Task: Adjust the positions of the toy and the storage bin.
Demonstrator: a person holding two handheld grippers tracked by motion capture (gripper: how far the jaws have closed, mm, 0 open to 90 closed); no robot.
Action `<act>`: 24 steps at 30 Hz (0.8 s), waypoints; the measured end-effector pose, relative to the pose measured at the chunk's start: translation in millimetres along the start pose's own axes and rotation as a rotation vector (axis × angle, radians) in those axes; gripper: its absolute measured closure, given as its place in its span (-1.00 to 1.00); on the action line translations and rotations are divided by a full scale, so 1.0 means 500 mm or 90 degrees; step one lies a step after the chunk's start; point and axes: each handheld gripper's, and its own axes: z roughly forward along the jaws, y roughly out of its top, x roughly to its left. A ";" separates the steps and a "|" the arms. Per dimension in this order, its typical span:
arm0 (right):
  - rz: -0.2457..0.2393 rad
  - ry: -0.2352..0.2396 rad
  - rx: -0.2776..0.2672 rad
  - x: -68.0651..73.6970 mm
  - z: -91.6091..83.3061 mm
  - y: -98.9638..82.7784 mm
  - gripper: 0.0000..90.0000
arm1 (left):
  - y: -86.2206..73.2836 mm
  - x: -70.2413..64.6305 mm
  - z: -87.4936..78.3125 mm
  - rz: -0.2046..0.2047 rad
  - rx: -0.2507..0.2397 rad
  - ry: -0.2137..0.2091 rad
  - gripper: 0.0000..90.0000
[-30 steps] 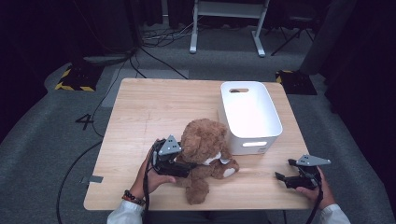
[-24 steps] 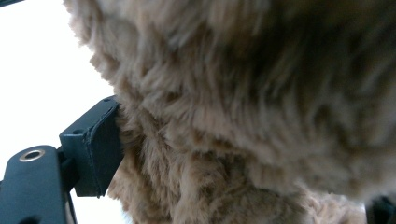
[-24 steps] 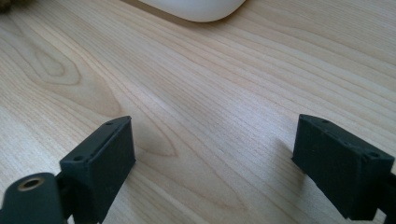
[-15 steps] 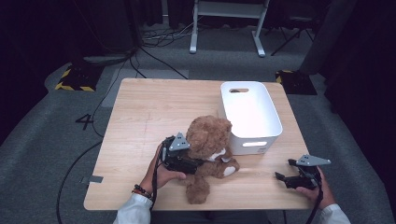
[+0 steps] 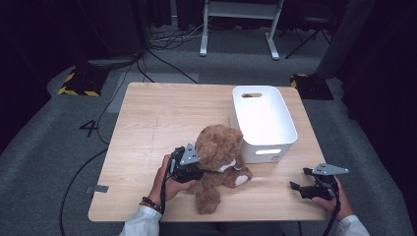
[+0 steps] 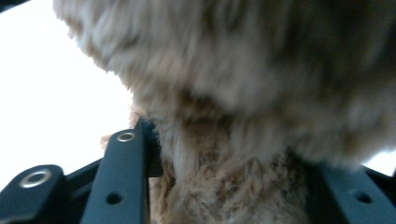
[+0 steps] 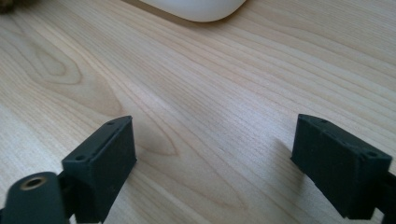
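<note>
Teddy bear (image 5: 219,164): brown plush, shaggy, pale paw pads, sitting upright near the table's (image 5: 147,118) front edge, head touching the white bin (image 5: 263,120) at its 2 o'clock. My left hand (image 5: 164,182) comes in low from 7 o'clock, left gripper (image 5: 193,169) level, pointing to 3 o'clock into the bear's side. Jaws have just been closing; fur fills the gap and they now pinch it. My right gripper (image 5: 299,186) rests at 4 o'clock of the bear, well apart, jaws wide, holding nothing.

A light wooden rectangular table (image 5: 162,118) stands on grey carpet. On it sit a brown plush teddy bear (image 5: 219,162) and, just beside it, a white plastic rectangular bin (image 5: 263,123).
</note>
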 end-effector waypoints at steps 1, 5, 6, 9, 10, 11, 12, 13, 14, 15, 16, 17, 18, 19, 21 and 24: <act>0.000 0.000 0.000 0.000 0.000 0.000 -0.67 | 0.000 0.000 -0.006 0.013 0.009 0.011 0.25; -0.016 0.000 -0.001 0.002 -0.004 0.000 -0.61 | -0.012 0.001 -0.009 -0.027 -0.020 0.022 0.27; -0.020 -0.002 -0.003 0.003 -0.005 0.001 -0.56 | -0.014 0.004 -0.012 -0.030 -0.020 0.028 0.27; -0.017 0.007 -0.027 0.000 -0.015 0.003 -0.41 | -0.019 0.012 -0.015 -0.045 -0.028 0.047 0.27; -0.018 0.058 -0.054 -0.006 -0.026 0.009 -0.35 | -0.024 0.021 -0.019 -0.052 -0.027 0.050 0.27; -0.018 0.058 -0.054 -0.006 -0.026 0.009 -0.35 | -0.024 0.021 -0.019 -0.052 -0.027 0.050 0.27; -0.034 0.036 -0.074 -0.003 -0.041 0.027 -0.31 | -0.027 0.027 -0.020 -0.062 -0.033 0.055 0.27; -0.034 0.036 -0.074 -0.003 -0.041 0.027 -0.31 | -0.028 0.032 -0.022 -0.066 -0.034 0.062 0.27; -0.037 0.049 -0.111 -0.002 -0.063 0.048 -0.30 | -0.032 0.039 -0.025 -0.075 -0.035 0.073 0.27; -0.037 0.049 -0.111 -0.002 -0.063 0.048 -0.30 | -0.032 0.039 -0.025 -0.075 -0.035 0.073 0.27; -0.057 0.031 -0.137 0.000 -0.082 0.073 -0.27 | -0.037 0.047 -0.030 -0.083 -0.037 0.080 0.27; -0.057 0.031 -0.137 0.000 -0.082 0.073 -0.27 | -0.037 0.047 -0.030 -0.083 -0.037 0.080 0.27; -0.062 0.035 -0.148 0.000 -0.089 0.081 -0.27 | -0.041 0.051 -0.033 -0.087 -0.040 0.080 0.27; -0.071 0.047 -0.163 0.001 -0.100 0.096 -0.27 | -0.044 0.053 -0.035 -0.091 -0.043 0.082 0.26; -0.091 0.044 -0.175 0.002 -0.113 0.119 -0.26 | -0.049 0.057 -0.041 -0.098 -0.044 0.083 0.26; -0.114 0.062 -0.187 0.004 -0.124 0.155 -0.27 | -0.056 0.062 -0.049 -0.097 -0.043 0.082 0.26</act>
